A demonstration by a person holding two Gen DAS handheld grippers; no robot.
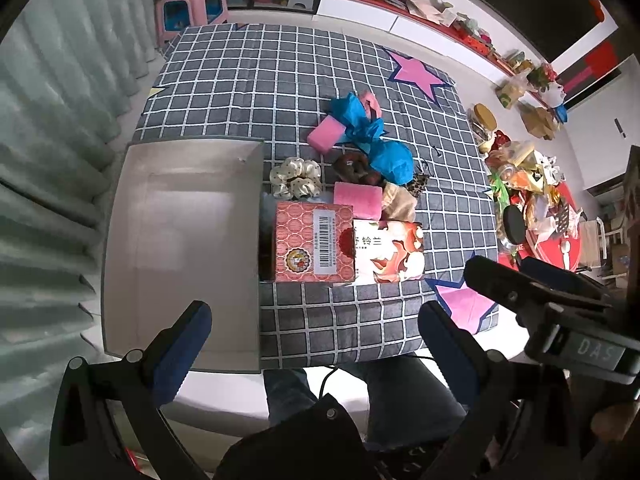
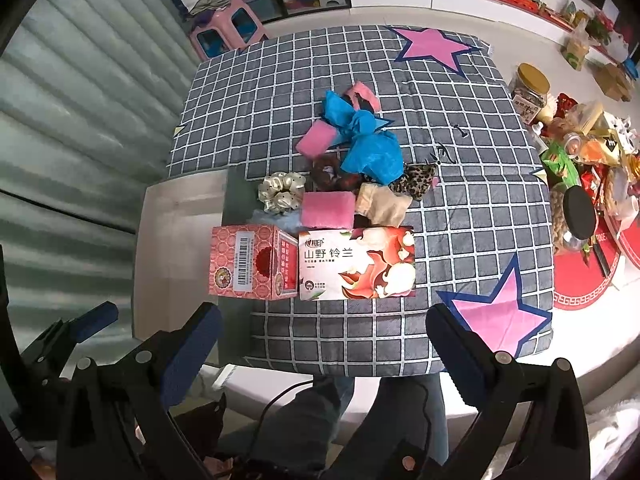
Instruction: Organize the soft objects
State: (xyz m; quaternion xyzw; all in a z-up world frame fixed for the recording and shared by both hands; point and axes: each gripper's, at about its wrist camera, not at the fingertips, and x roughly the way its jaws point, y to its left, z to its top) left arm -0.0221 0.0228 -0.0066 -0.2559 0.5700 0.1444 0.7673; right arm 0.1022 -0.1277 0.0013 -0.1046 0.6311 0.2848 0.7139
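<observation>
Right tongs (image 2: 322, 332) apart, tissue pack (image 2: 357, 264), possibly scrunchies (image 2: 281, 192) behind

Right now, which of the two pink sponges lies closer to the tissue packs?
The pink sponge just behind the flowery tissue pack, beside the beige cloth. The other pink sponge lies farther back, against the blue bag.

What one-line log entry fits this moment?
left tool open | right tool open | box empty | soft things on cloth

Grey white-checked cloth (image 2: 460, 208) with pink stars; beside the cream dotted scrunchie (image 2: 280, 192), pink sponges (image 2: 328, 210), blue bags (image 2: 374, 152), leopard-print scrunchie (image 2: 416, 178).
</observation>
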